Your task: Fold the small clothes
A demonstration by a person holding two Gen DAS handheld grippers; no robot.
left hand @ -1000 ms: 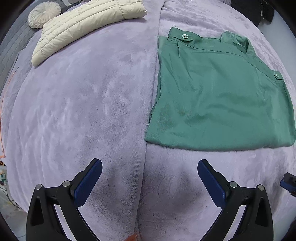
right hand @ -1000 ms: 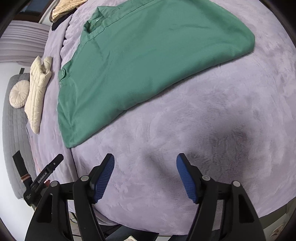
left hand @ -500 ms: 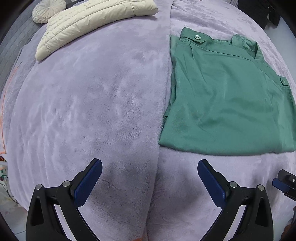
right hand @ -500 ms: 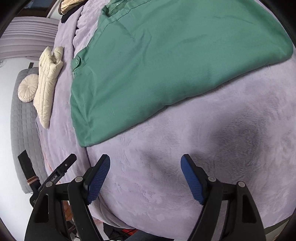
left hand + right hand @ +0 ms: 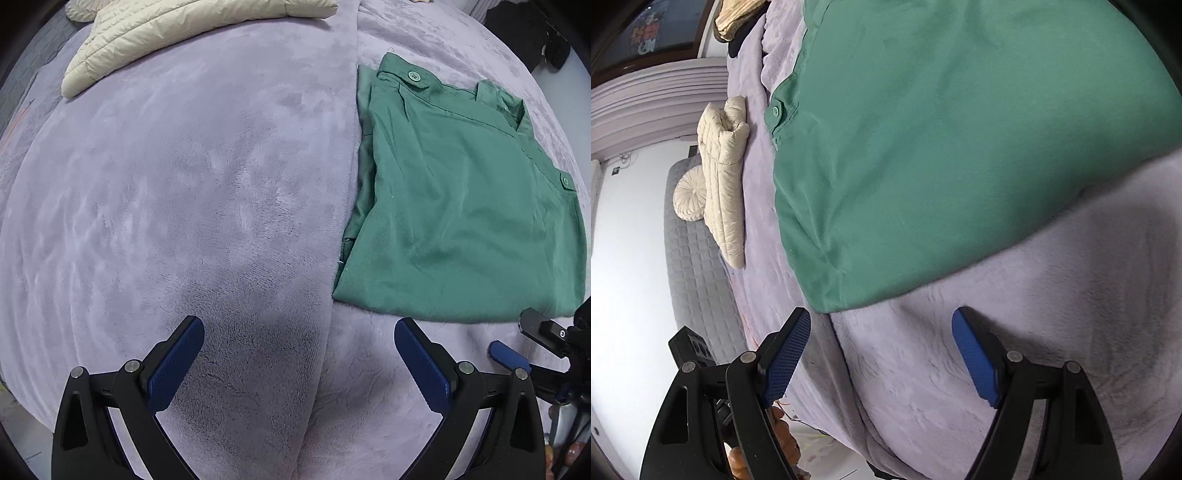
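Note:
A green buttoned garment [image 5: 454, 206] lies flat and partly folded on the lilac blanket, at the right of the left wrist view. My left gripper [image 5: 299, 332] hangs open over bare blanket, left of the garment's near corner, with nothing between its blue pads. In the right wrist view the same garment [image 5: 953, 147] fills the upper half. My right gripper [image 5: 882, 325] stands open just short of the garment's near hem, its left pad close to the corner, not touching the cloth. The right gripper's tip [image 5: 509, 356] also shows at the lower right of the left wrist view.
A cream quilted jacket [image 5: 177, 33] lies at the far side of the lilac blanket [image 5: 166, 206]; it appears again as the jacket [image 5: 724, 177] beside a round cushion [image 5: 689, 194] on a grey quilted seat [image 5: 698, 266]. Dark items [image 5: 528, 33] sit at the far right.
Both grippers have come closer to the garment's near edge. The garment has grown much larger in the right wrist view and has slid right in the left wrist view. Both stay open.

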